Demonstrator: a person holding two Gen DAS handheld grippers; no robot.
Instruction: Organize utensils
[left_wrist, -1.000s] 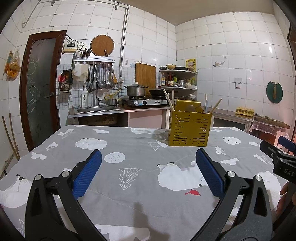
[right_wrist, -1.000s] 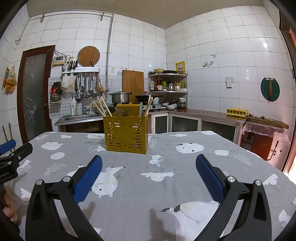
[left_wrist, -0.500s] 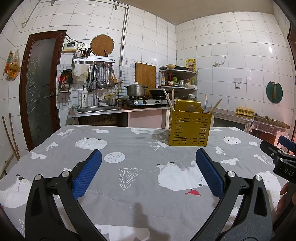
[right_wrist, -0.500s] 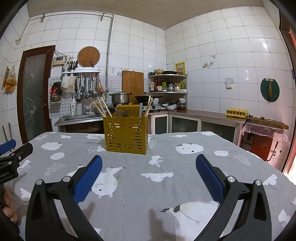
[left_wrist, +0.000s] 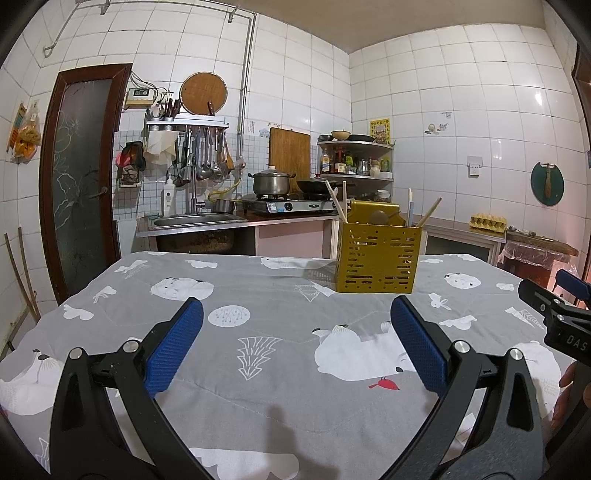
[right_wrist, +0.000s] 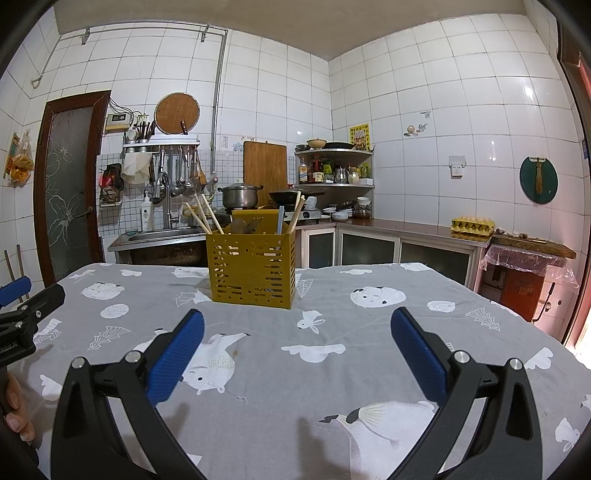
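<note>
A yellow slotted utensil holder (left_wrist: 376, 258) (right_wrist: 252, 267) stands upright on the far half of the table. Chopsticks (right_wrist: 203, 216), a fork and other utensils stick out of its top. My left gripper (left_wrist: 295, 325) hovers open over the near table, well short of the holder, with nothing between its blue pads. My right gripper (right_wrist: 297, 326) is also open and empty, the holder ahead and slightly left of it. Each gripper shows at the edge of the other's view, held by a hand (right_wrist: 14, 410).
The table wears a grey cloth (left_wrist: 266, 295) with white animal prints. Behind it run a sink (left_wrist: 195, 219), a stove with a pot (left_wrist: 271, 182), a corner shelf of bottles (right_wrist: 332, 170) and a counter with an egg tray (right_wrist: 472, 224). A door (left_wrist: 79, 177) stands at left.
</note>
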